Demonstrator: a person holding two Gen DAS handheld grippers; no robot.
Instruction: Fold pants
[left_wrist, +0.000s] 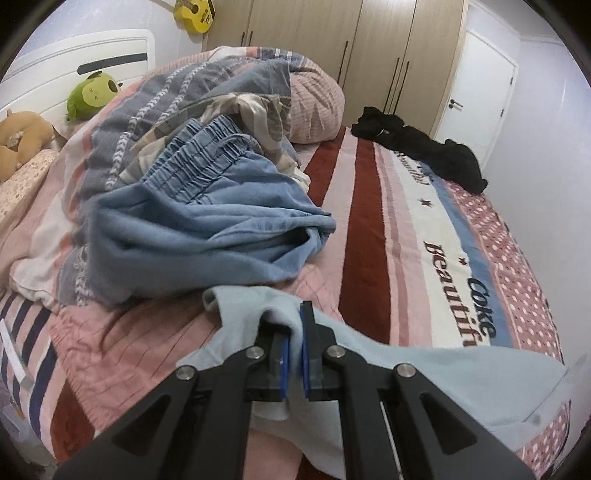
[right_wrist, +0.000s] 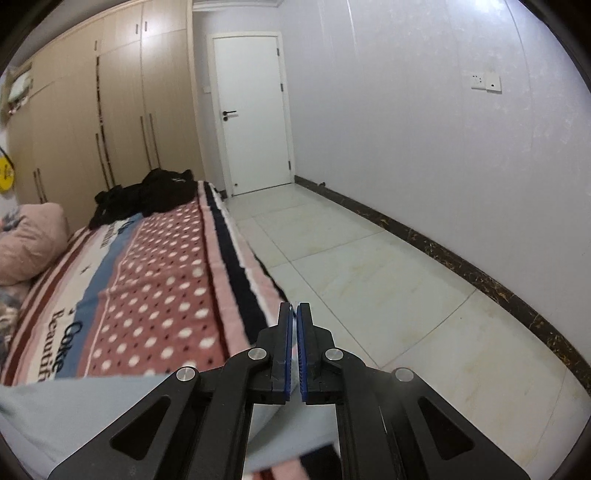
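Bed (left_wrist: 369, 236), striped blanket, carries all items. Left edge, by the headboard: tan plush (left_wrist: 22, 136), green plush (left_wrist: 92, 96). Left of middle: quilt (left_wrist: 122, 122) in a heap, blue elastic-waist garment (left_wrist: 207, 221) crumpled on its slope; pink pillow (left_wrist: 317, 107) behind. Near edge: pants (left_wrist: 461, 373), pale blue, spread across the blanket from the left gripper toward the right edge. Left gripper (left_wrist: 294, 332): jaws closed on a bunched fold of the pants, cloth pinched between the blue pads. Far right corner: black clothes (left_wrist: 424, 147). Right gripper (right_wrist: 294, 328): jaws closed nearly pad to pad, over the right edge of the bed and the floor (right_wrist: 369, 277); pale blue cloth hangs beneath it, and whether a thin edge sits between the pads cannot be told. Step judged: pants taken up by both ends, for spreading or a first fold. Next move calls for both grippers travelling together, cloth kept taut, then laid flat on the bare blanket clear of the heap.
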